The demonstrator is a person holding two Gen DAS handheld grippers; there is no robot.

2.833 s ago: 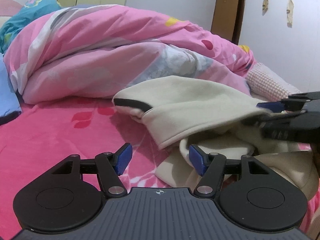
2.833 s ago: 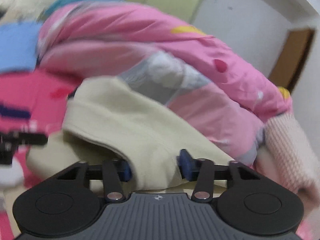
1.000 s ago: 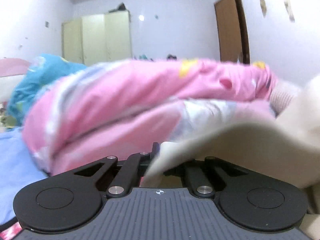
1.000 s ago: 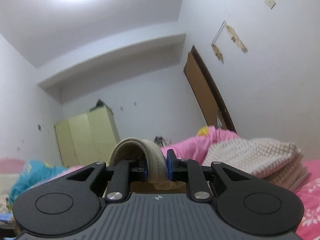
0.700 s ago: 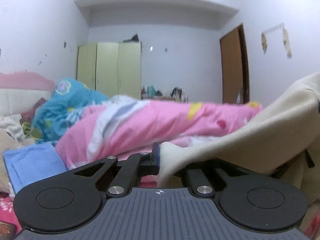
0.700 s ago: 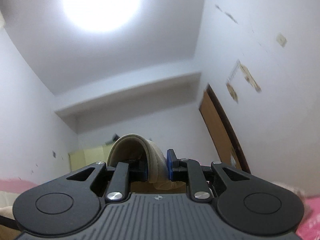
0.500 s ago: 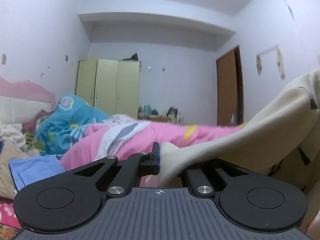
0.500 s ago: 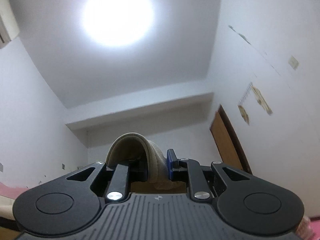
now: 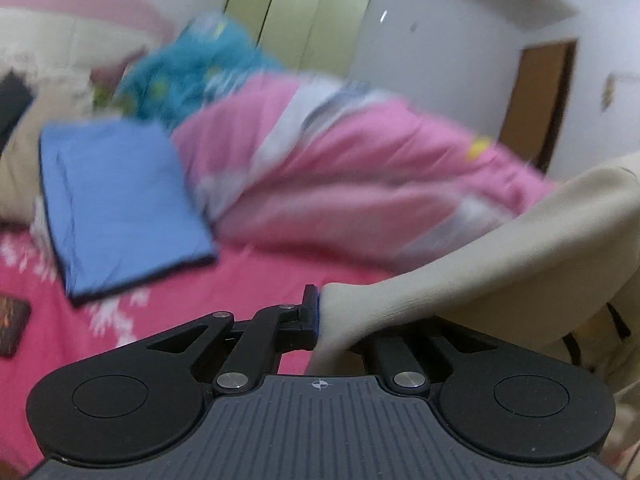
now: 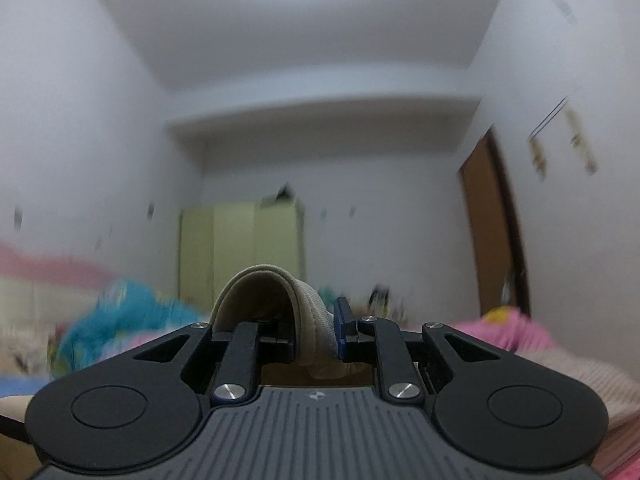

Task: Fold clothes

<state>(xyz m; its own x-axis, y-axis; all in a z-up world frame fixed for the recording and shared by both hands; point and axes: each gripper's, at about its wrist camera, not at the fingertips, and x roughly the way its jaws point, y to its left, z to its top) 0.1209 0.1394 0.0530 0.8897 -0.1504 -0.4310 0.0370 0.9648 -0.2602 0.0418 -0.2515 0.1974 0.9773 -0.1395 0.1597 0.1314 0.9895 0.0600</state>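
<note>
A cream garment [image 9: 500, 264] stretches from my left gripper [image 9: 326, 320] up to the right edge of the left wrist view, held above the pink bed sheet [image 9: 224, 292]. My left gripper is shut on its thick hem; the right finger is hidden under the cloth. In the right wrist view my right gripper [image 10: 316, 332] is shut on a looped fold of the same cream garment [image 10: 276, 300], which arches over the left finger. That view is tilted up at the wall and ceiling.
A bunched pink duvet [image 9: 360, 168] lies across the bed behind the garment. A folded blue cloth [image 9: 116, 204] sits on the sheet at left, a teal blanket [image 9: 192, 68] behind it. A green wardrobe [image 10: 240, 252], a brown door [image 10: 496, 232] and a knitted pink blanket [image 10: 572, 376] are in view.
Both grippers closed on the cream garment and lifted it off the bed. In the last half second both views tipped downward, and the left one now looks down at the sheet and blue cloth.
</note>
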